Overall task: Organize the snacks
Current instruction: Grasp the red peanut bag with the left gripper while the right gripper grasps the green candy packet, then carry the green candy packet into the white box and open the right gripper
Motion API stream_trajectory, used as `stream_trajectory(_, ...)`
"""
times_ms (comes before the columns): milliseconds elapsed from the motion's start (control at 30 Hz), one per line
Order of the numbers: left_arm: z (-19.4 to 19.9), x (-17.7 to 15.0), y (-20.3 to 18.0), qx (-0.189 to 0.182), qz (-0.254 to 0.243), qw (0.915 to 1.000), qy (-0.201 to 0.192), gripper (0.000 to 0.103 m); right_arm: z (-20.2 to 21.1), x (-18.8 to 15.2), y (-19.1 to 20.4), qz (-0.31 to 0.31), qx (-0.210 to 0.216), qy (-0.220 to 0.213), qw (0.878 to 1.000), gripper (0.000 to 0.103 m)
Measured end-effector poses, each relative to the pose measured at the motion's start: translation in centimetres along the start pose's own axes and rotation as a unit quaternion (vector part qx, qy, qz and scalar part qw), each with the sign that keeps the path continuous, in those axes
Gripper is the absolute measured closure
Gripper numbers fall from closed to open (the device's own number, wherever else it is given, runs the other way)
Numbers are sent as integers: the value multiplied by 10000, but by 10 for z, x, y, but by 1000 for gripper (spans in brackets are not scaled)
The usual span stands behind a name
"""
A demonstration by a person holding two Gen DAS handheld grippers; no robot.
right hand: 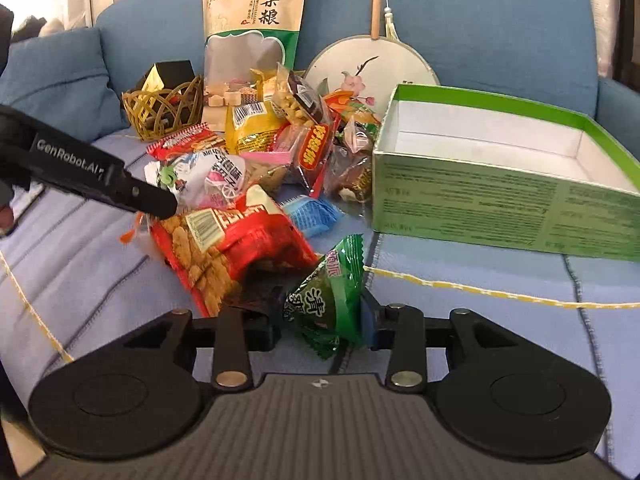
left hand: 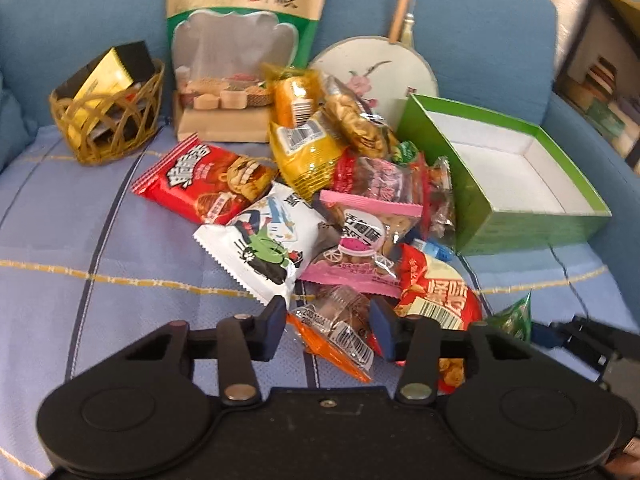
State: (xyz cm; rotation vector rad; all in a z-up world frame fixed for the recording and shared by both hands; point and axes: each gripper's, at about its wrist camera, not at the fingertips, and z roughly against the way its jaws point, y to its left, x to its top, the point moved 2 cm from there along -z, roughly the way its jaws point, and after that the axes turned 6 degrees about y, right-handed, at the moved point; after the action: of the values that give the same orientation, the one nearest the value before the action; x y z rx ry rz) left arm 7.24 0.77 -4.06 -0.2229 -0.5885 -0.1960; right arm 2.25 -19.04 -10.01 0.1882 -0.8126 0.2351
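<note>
A pile of snack packets [left hand: 320, 184] lies on the sofa seat beside an empty green box [left hand: 520, 224], which has a white inside. My left gripper [left hand: 329, 326] is open, its fingers on either side of a clear packet with orange trim [left hand: 336, 332], and a sliver of gap shows at the left pad. In the right wrist view my right gripper [right hand: 320, 320] is shut on a small green packet [right hand: 328, 300] that stands upright between the pads. A red packet [right hand: 240, 240] lies just left of it. The left gripper [right hand: 168, 206] reaches in from the left.
A woven basket [left hand: 108, 120] holding a black and gold box stands at the back left. A tall grain pouch [left hand: 240, 40] and a round painted fan [left hand: 372, 68] lean on the blue backrest. A cushion [right hand: 60, 80] sits far left. The green box [right hand: 480, 208] stands to the right.
</note>
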Motion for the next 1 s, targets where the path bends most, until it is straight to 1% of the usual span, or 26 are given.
stream_trajectory(33, 0, -2, -1, 25, -91, 10000, 20, 50, -1, 0, 1, 16, 10, -7, 10000, 32)
stream_trajectory(67, -2, -3, -2, -4, -148, 9999, 84, 47, -2, 0, 1, 9, 24, -19, 10000, 30)
stream_trajectory(100, -6, -4, -1, -60, -140, 9997, 194, 37, -3, 1, 2, -9, 41, -35, 10000, 30)
stream_trajectory(167, -17, -3, 0, -75, -117, 9993, 344, 35, -4, 2, 4, -26, 56, -50, 10000, 30)
stream_trajectory(200, -22, -1, 0, -63, -143, 9993, 344, 31, -5, 2, 4, -21, 35, -59, 10000, 30)
stream_trajectory(267, -26, 4, 1, -73, -110, 9994, 318, 31, -5, 1, 4, -14, 36, -90, 10000, 29)
stream_trajectory(367, -24, 5, 0, -97, -100, 9996, 233, 31, -6, 1, 2, -64, 16, -123, 9999, 24)
stream_trajectory(400, -24, 3, 0, -98, -84, 9997, 204, 23, -8, 1, 1, -93, 34, -108, 9999, 23)
stream_trajectory(433, -25, 1, 0, -101, -39, 9998, 142, 19, -9, 1, 1, -112, 63, -94, 9999, 24)
stream_trajectory(467, -26, 0, 0, -123, -13, 9999, 111, 18, -11, 1, 1, -109, 106, -33, 9999, 26)
stream_trajectory(500, -27, -1, -1, -123, -20, 9999, 101, 23, -11, 1, 1, -101, 160, 22, 9998, 37)
stream_trajectory(533, -28, -1, -2, -133, -68, 9998, 109, 33, -10, 0, 2, -107, 197, 11, 9997, 39)
stream_trajectory(567, -26, -2, -3, -214, -141, 9996, 112, 56, -8, 0, 2, -111, 189, -12, 9998, 39)
stream_trajectory(633, -20, -4, -3, -301, -113, 9994, 92, 61, -2, -1, 4, -63, 145, -134, 9998, 40)
stream_trajectory(733, -10, -9, 1, -386, -68, 9992, 86, 63, 11, 1, 4, -21, 65, -304, 9995, 41)
stream_trajectory(800, -2, -12, 6, -380, 15, 9992, 78, 68, 18, 4, 1, -110, 89, -411, 9991, 41)
stream_trajectory(833, 3, -12, 9, -405, 54, 9991, 65, 69, 23, 7, 0, -154, 111, -498, 9986, 41)
stream_trajectory(900, 19, -9, 13, -418, 97, 9991, -60, 69, 32, 16, -5, -203, 138, -690, 9973, 41)
stream_trajectory(1000, 43, 3, 7, -408, -102, 9985, -353, 69, 41, 34, -13, -221, 96, -951, 9952, 41)
